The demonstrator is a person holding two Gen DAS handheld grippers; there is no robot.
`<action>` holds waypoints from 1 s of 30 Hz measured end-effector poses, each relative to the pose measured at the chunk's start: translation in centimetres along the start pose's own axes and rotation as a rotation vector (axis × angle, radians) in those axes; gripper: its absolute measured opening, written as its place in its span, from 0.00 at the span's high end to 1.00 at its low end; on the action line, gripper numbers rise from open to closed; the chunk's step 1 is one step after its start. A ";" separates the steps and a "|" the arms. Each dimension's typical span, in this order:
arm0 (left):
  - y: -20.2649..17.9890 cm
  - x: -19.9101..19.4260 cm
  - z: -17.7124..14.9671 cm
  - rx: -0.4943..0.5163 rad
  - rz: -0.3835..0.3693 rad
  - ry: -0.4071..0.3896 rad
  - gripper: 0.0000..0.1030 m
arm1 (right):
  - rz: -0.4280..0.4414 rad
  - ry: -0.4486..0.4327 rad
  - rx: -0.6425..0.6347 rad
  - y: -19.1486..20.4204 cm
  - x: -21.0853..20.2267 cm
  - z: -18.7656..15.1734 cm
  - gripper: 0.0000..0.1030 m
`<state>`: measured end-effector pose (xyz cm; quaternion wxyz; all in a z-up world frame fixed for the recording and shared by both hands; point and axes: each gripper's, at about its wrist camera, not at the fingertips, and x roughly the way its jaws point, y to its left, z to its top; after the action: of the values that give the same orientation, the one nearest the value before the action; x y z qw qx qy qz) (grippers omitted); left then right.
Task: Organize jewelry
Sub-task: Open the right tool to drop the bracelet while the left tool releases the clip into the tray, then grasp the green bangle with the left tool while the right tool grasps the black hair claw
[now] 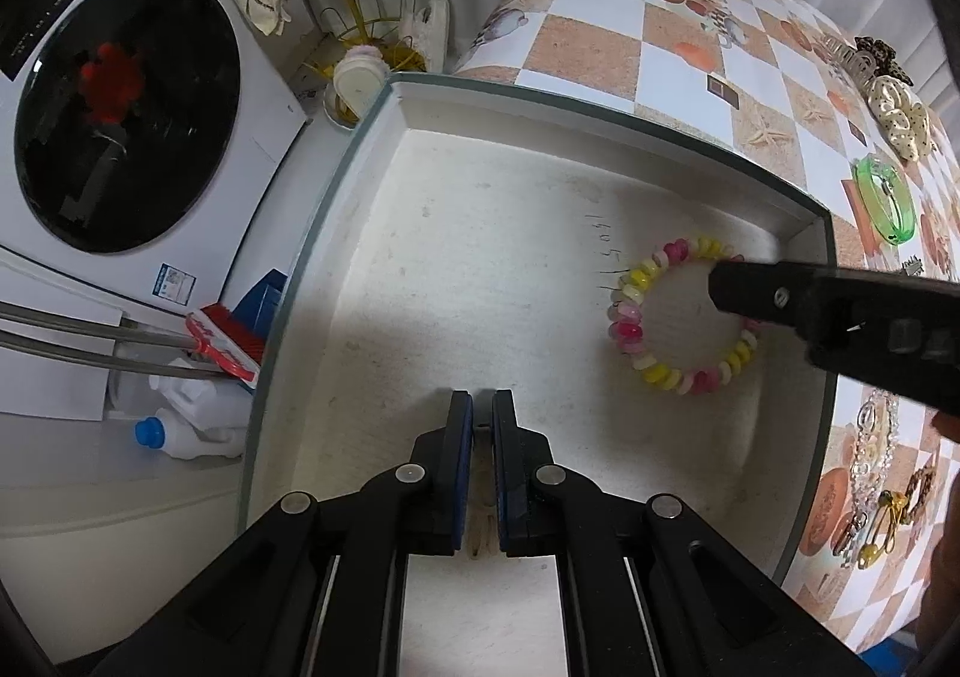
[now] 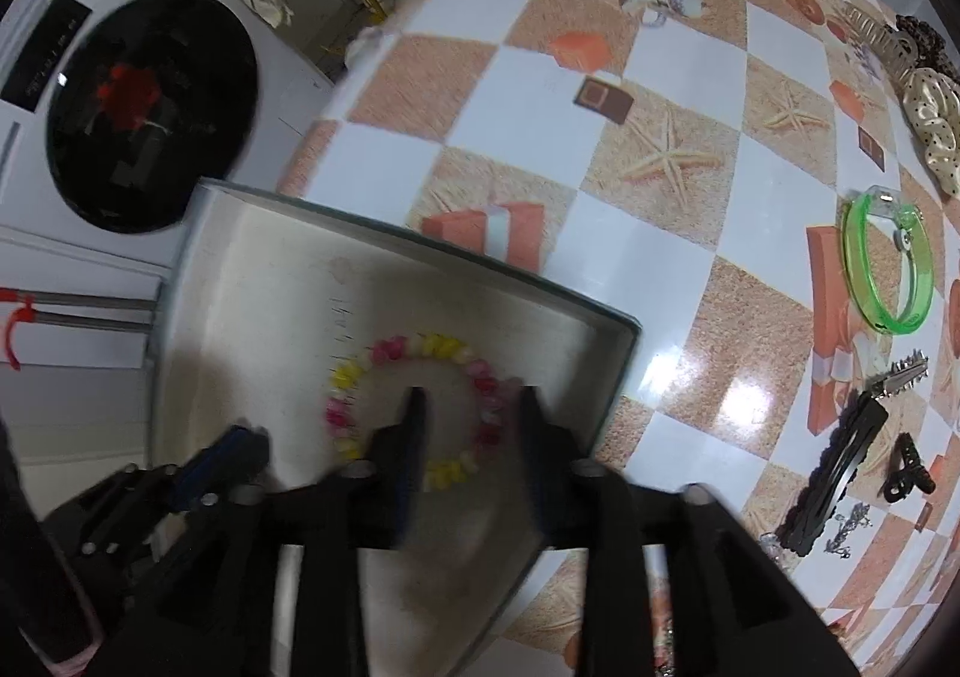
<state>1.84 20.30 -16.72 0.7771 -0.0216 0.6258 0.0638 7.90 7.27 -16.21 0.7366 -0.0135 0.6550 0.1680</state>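
A pink and yellow bead bracelet (image 1: 660, 317) lies flat in the white tray (image 1: 480, 233), near its right wall. My left gripper (image 1: 482, 413) is shut and empty, low over the tray's near part. My right gripper (image 2: 471, 407) is open just above the bracelet (image 2: 384, 353), one finger inside the ring and one outside it; it holds nothing. It also shows in the left wrist view (image 1: 738, 287) as a dark arm coming in from the right. The tray (image 2: 252, 281) shows blurred in the right wrist view.
On the checkered tablecloth (image 2: 660, 95) right of the tray lie a green bangle (image 2: 888, 269), black hair clips (image 2: 834, 485), a cream dotted scrunchie (image 2: 936, 119) and chains (image 1: 870, 455). A washing machine (image 1: 120, 107) stands to the left, below table level.
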 end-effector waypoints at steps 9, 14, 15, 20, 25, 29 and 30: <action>-0.2 -0.8 -0.2 0.015 0.003 0.008 0.89 | 0.066 -0.100 0.062 -1.9 -5.1 -0.7 0.40; -0.3 -2.0 -0.5 -0.008 0.044 -0.031 0.00 | 0.059 -0.120 0.118 -3.7 -7.2 -1.9 0.37; -0.5 -2.1 -0.4 0.003 0.040 -0.031 0.00 | 0.053 -0.120 0.129 -4.2 -7.5 -2.3 0.37; -1.3 -2.9 -0.2 0.037 0.041 -0.019 0.00 | 0.030 -0.123 0.195 -7.5 -8.7 -4.8 0.23; -2.9 -4.2 0.0 0.066 0.035 -0.018 0.00 | -0.005 -0.111 0.275 -11.4 -9.7 -8.0 0.23; -3.8 -4.1 0.0 0.078 0.032 0.008 0.00 | -0.039 -0.097 0.341 -14.3 -10.5 -10.6 0.23; -4.3 -4.0 0.1 0.088 0.028 0.018 0.00 | -0.048 -0.094 0.360 -15.0 -10.7 -11.3 0.23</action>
<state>1.64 15.75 -12.95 0.7706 0.0210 0.6353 0.0469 0.14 -12.07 -10.46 0.7607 0.1107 0.6388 0.0312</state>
